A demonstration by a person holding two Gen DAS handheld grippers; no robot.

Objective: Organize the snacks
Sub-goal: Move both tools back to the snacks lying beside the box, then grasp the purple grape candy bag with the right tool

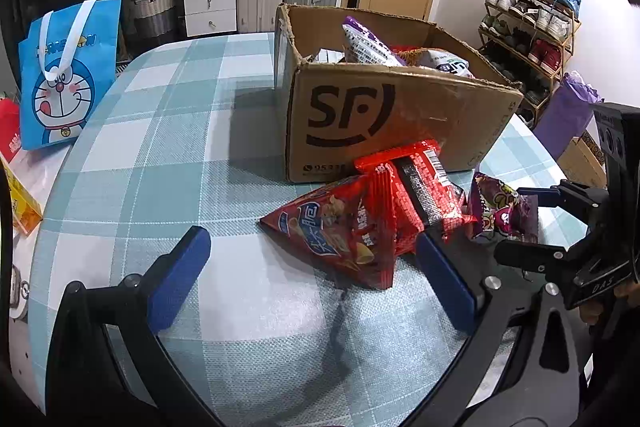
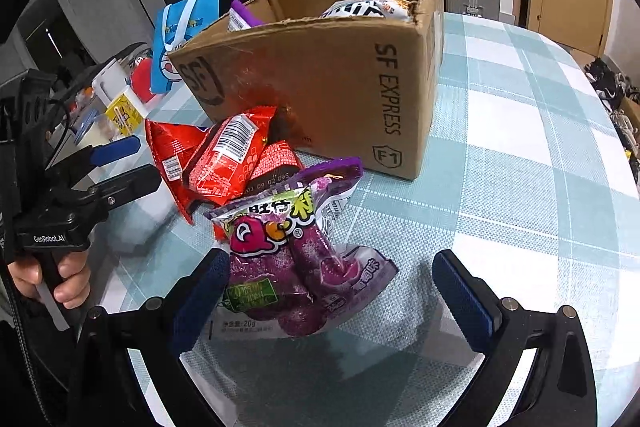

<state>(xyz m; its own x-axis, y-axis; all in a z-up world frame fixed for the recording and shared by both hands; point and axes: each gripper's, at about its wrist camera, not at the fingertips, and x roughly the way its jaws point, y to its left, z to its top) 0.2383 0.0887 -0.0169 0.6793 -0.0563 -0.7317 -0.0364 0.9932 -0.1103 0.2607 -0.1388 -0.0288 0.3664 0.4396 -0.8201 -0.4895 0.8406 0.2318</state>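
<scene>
Reaching my wide right gripper (image 2: 326, 291) around the purple bag (image 2: 292, 267); red bags (image 2: 224, 159) at ten o'clock may snag. Left gripper (image 1: 312, 267) is waiting wide.

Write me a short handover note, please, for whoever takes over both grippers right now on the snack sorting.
Left gripper: open, empty, low over the table, aimed at the red chip bag.
Right gripper: open, straddling the purple candy bag; not yet closed on it.
Cardboard box: open on the checked tablecloth, already holding several snack packs, including a white-and-purple bag.
Left outside, piled against the box front: the red chip bag, a red wrapped pack on top of it, and the purple candy bag.
To do, probably: close on the purple bag and move it into the box, then the two red ones.
</scene>
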